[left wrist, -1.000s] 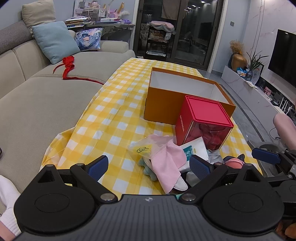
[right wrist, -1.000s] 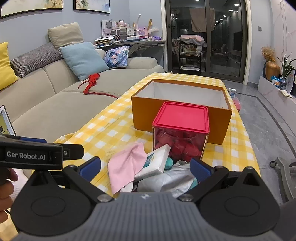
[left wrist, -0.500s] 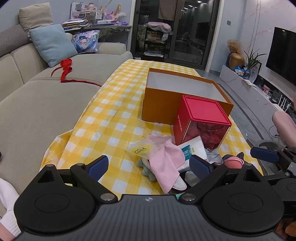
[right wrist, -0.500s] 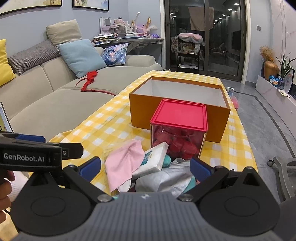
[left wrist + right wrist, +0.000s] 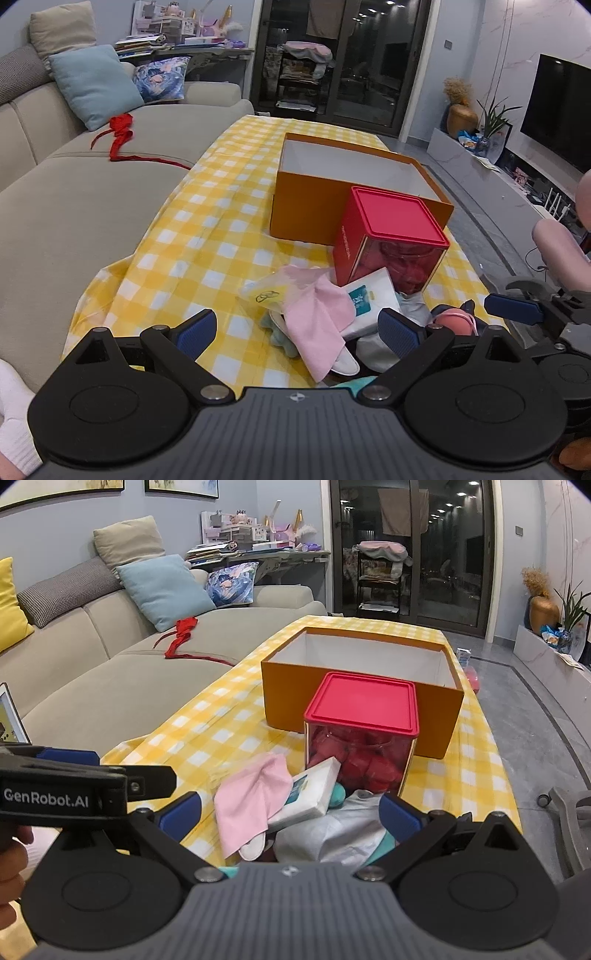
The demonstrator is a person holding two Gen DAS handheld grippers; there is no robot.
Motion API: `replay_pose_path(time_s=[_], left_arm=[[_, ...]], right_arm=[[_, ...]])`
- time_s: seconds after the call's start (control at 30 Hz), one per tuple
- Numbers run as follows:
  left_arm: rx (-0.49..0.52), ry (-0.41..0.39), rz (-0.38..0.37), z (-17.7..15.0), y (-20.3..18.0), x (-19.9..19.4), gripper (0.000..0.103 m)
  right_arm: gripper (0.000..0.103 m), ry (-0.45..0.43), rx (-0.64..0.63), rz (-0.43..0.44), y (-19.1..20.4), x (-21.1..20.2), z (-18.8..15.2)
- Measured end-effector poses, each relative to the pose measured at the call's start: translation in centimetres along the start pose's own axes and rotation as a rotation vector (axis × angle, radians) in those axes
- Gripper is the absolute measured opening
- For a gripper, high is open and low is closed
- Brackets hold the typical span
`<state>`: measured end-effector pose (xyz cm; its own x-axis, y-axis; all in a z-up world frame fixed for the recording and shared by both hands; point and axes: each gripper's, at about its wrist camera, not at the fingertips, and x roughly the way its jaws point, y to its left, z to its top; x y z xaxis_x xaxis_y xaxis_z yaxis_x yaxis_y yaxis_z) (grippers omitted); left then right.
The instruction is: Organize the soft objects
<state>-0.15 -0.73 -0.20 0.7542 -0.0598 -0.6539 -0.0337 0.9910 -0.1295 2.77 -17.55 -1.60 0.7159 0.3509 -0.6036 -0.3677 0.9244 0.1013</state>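
Left gripper [image 5: 297,330] black with blue-padded fingers [image 5: 195,332], jaws spread wide, nothing between them, hovering low over the near end of the pile; right gripper [image 5: 290,814] same build, jaws also wide apart and empty, hovering over the same pile from the other side, its blue finger tip visible at the right edge of the left wrist view [image 5: 513,308]. Pile of soft things sits on the near end of the yellow-and-white checked tablecloth [image 5: 207,236]: pink folded cloth [image 5: 251,797] draped on top, white flat tissue pack with teal print [image 5: 308,797] leaning against it, crinkled clear plastic bag with a yellow item inside [image 5: 266,293] just beside, pale teal plush piece [image 5: 277,334] under the cloth, white-grey crumpled fabric [image 5: 332,830] at the near right, pink rounded item [image 5: 454,319] partly hidden. Just behind the pile stands a clear square jar with red lid [image 5: 362,705], red contents inside. Behind and touching or nearly touching it, open orange cardboard box with white interior [image 5: 284,686], looks empty. Beige sofa [image 5: 74,206] to the left with light blue cushion [image 5: 96,85] and red ribbon [image 5: 120,134]
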Motion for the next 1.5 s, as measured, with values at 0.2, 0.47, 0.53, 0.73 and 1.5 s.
replay_pose_path(time_s=[0.2, 0.47, 0.53, 0.73, 1.5], left_arm=[[0.001, 0.002, 0.0, -0.07, -0.12, 0.01, 0.103], [0.0, 0.002, -0.001, -0.1, -0.17, 0.01, 0.103], [0.001, 0.002, 0.001, -0.13, -0.16, 0.04, 0.103], [0.001, 0.001, 0.0, -0.13, -0.15, 0.05, 0.103], [0.003, 0.009, 0.003, -0.59, 0.04, 0.22, 0.103]], right_arm=[[0.1, 0.006, -0.002, -0.002, 0.09, 0.11, -0.01], [0.1, 0.013, -0.002, -0.002, 0.08, 0.09, -0.02], [0.1, 0.013, -0.002, -0.002, 0.07, 0.1, -0.04], [0.1, 0.019, -0.001, 0.0, 0.03, 0.19, -0.09], [0.1, 0.046, 0.003, 0.006, 0.06, 0.53, -0.19]])
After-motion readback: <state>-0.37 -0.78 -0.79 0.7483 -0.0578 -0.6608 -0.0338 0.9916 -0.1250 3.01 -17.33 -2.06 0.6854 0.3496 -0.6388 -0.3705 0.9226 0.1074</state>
